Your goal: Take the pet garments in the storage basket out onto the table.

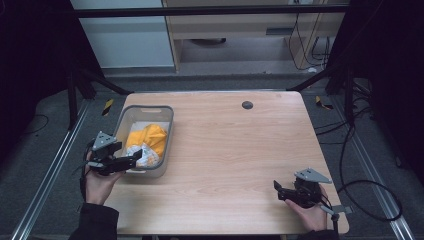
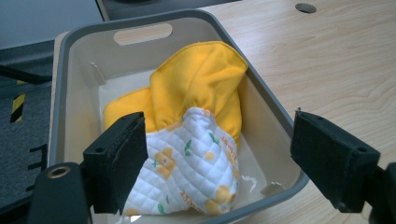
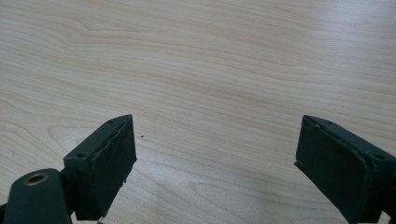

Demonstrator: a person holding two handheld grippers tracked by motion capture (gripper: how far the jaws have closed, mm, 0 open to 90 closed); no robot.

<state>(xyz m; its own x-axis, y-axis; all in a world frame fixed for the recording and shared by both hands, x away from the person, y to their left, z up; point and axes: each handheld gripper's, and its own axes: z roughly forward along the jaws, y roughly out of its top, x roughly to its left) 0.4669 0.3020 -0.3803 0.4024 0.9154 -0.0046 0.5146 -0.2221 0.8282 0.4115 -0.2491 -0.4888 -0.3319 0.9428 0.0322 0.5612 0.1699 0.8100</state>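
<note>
While the left gripper (image 1: 136, 159) hangs at the near end of the grey bin (image 1: 131, 116) on the left side of the wooden table (image 1: 235, 150), its jaws are spread wide with nothing pinched between them. From the left gripper view you look right into the bin (image 2: 70, 93), and there's a padded cloth thing lying in it, an oven mitt (image 2: 196, 140) as far as I can tell: yellow fabric on the far part, white quilted fabric with little orange and green prints on the near part. One jaw sits in front of the mitt's white end, the other is out over the bin's rim on the table side, so the pads aren't pressing on anything. In the high view the mitt (image 1: 146, 142) takes up the near half of the bin. Over at the near right corner, the right gripper (image 1: 278, 189) is held low above bare wood, well apart from the bin, jaws also wide and empty.
</note>
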